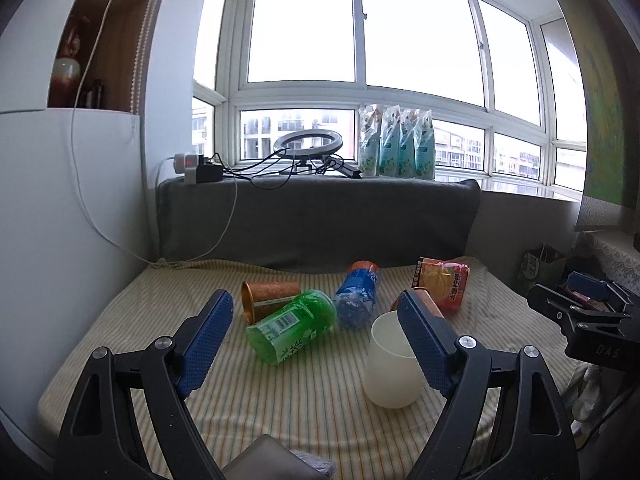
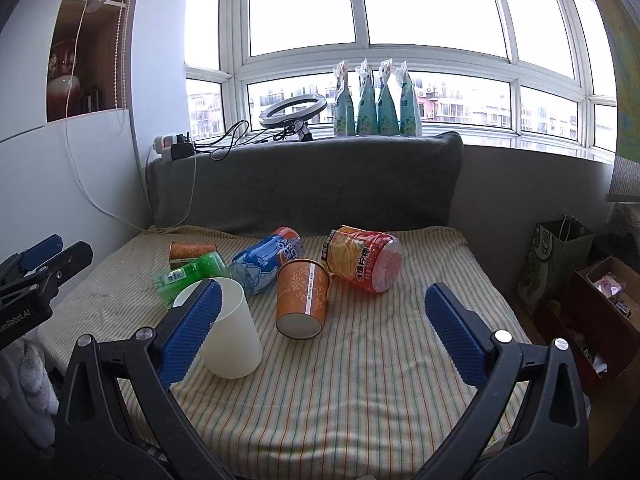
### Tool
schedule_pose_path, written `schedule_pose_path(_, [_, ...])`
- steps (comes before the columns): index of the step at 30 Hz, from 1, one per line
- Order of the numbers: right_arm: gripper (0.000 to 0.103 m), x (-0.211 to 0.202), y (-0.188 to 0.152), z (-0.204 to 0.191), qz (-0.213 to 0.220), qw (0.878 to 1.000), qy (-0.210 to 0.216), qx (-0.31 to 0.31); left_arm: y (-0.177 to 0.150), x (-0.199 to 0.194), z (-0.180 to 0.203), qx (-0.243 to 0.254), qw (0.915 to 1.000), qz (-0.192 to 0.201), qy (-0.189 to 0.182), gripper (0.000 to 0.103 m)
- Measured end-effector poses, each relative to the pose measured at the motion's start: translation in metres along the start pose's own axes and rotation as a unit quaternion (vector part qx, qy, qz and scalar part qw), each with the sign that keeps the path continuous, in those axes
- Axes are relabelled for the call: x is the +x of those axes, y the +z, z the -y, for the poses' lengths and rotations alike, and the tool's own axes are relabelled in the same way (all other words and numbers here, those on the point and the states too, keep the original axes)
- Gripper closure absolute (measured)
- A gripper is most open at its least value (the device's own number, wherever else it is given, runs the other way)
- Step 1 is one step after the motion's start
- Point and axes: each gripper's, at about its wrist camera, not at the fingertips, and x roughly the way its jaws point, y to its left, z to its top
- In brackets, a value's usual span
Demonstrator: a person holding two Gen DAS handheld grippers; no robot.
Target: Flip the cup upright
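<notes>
I'm hovering both spread, empty grippers (image 1: 316, 328) (image 2: 324, 312), risking knocking over the upright white plastic cup (image 2: 228, 332) at nine o'clock beside the toppled orange paper cup (image 2: 302, 300).

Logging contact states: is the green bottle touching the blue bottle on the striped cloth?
Cannot tell. In the right wrist view the green bottle meets the blue bottle with no visible gap, but overlap could hide one.

A home sunroom: bay windows (image 2: 400, 4), striped daybed (image 2: 360, 360) (apartment blocks outside).
</notes>
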Motion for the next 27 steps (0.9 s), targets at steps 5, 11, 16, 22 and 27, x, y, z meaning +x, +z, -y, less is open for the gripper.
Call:
schedule_pose_path(5, [0.0,0.0,0.0,-0.001,-0.001,1.0,0.001,-0.001,0.001,-0.002,0.001,0.001,1.0,0.001,-0.001,0.019])
schedule_pose_path(11, [0.0,0.002,-0.002,-0.001,-0.003,1.0,0.002,0.001,0.001,-0.002,0.002,0.002,1.0,0.002,-0.001,0.019])
schedule_pose_path(16, [0.0,0.004,-0.002,0.0,-0.004,1.0,0.001,0.0,0.001,-0.001,0.004,0.004,1.0,0.0,0.0,0.019])
schedule_pose_path(22, [0.0,0.008,-0.005,0.002,-0.009,1.0,-0.001,0.002,0.001,0.0,0.003,0.004,1.0,-0.001,0.0,0.019])
schedule_pose_path(27, [0.0,0.01,-0.006,0.001,-0.012,1.0,-0.001,0.001,0.001,0.001,0.003,0.003,1.0,-0.003,0.002,0.019])
